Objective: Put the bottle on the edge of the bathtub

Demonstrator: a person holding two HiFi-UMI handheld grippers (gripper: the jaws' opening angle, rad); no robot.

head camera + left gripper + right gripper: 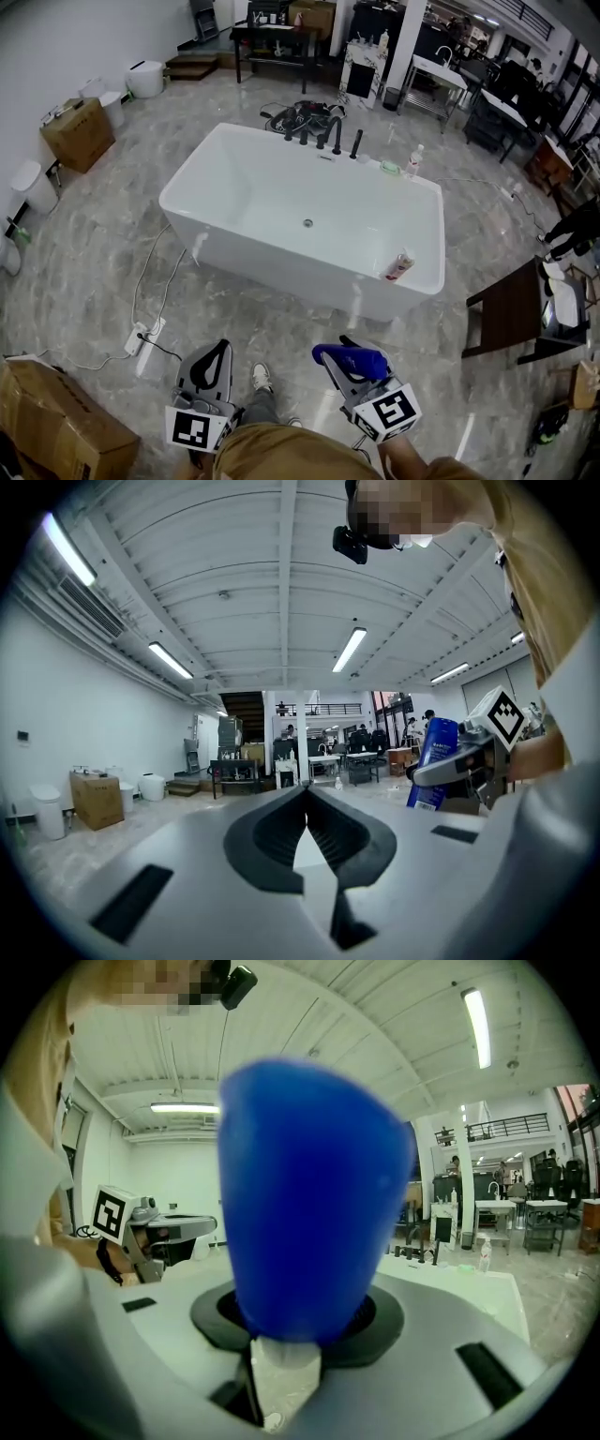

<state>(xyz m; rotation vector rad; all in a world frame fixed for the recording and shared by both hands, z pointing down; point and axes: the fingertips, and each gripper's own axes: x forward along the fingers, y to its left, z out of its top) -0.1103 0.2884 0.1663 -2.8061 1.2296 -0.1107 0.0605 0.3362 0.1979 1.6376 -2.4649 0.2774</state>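
Head view's the only one giving you the layout: the bathtub [281, 248] sits well ahead across the floor, w/ both grippers low by your body, pointing toward it. Right gripper view is basically all blue bottle [314, 1194], and the right gripper [349, 361] has its jaws clamped on it. Left gripper view catches that bottle side-on, roughly upright. Left gripper [305, 794] is closed, tips together, nothing between 'em. Bottle's nowhere near the tub edge yet tbh.

Blue bottle [352, 358], white bathtub [281, 258], seemingly grey marbled floor [94, 239].
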